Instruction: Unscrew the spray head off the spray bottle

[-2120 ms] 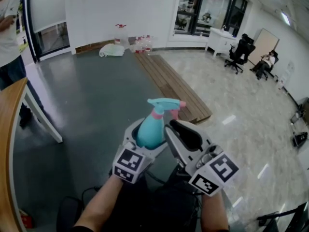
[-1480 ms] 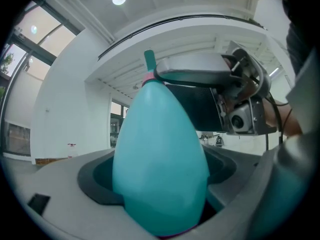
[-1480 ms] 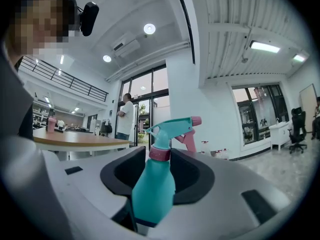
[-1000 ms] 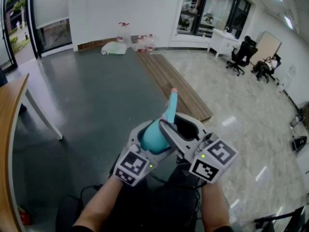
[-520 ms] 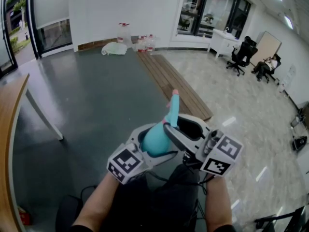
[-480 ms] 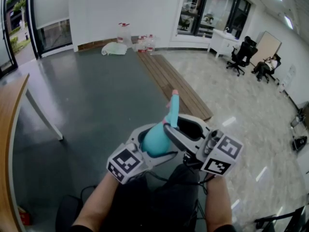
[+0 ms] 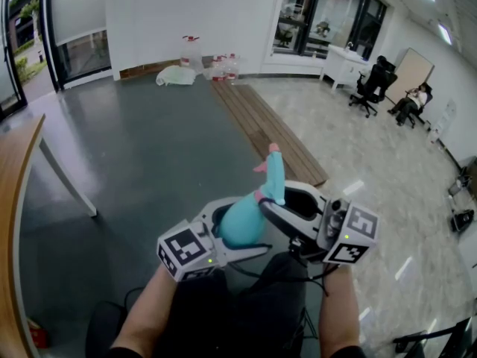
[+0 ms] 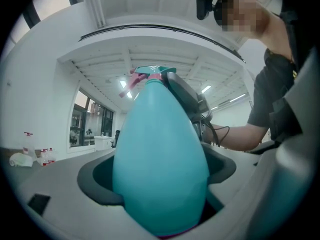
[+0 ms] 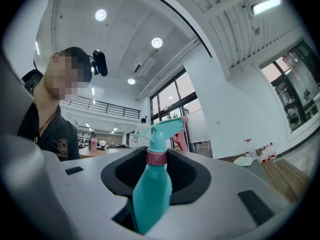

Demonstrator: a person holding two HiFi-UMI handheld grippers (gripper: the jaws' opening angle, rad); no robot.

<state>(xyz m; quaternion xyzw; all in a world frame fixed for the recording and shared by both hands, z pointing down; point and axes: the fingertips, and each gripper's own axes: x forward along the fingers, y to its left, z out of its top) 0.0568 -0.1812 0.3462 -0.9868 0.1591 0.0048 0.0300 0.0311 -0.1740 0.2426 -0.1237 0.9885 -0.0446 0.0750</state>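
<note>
The spray bottle (image 7: 240, 216) is held in the air in front of the person, above a dark grey floor (image 7: 134, 148) and well clear of the wooden planks (image 7: 264, 129) that are laid farther off. Its teal body is gripped by the left tool (image 7: 237, 231), whose jaws are closed on the widest part. In the left gripper view the rounded body (image 8: 160, 154) fills the space between those jaws and is pressed from both sides, with the left tool (image 8: 160, 206) seen as pale grey arms with dark notched pads. The bottle is tilted, so that its neck is pointed up and away from the person, toward the right tool (image 7: 289, 201). The spray head (image 7: 273, 171) is seen above that tool, with a pink collar (image 7: 262, 197) just under it and a pink tip at the nozzle. In the right gripper view the neck is shown standing in the dark notch of the right tool (image 9: 155, 181), with the pink collar (image 9: 156, 157) level with the pads and the spray head (image 9: 162, 129) rising past them. The right tool's jaws have just been closing and are set fairly wide around the collar, which is taken to be clamped between them. The spray head is seated on the bottle, not yet removed.
</note>
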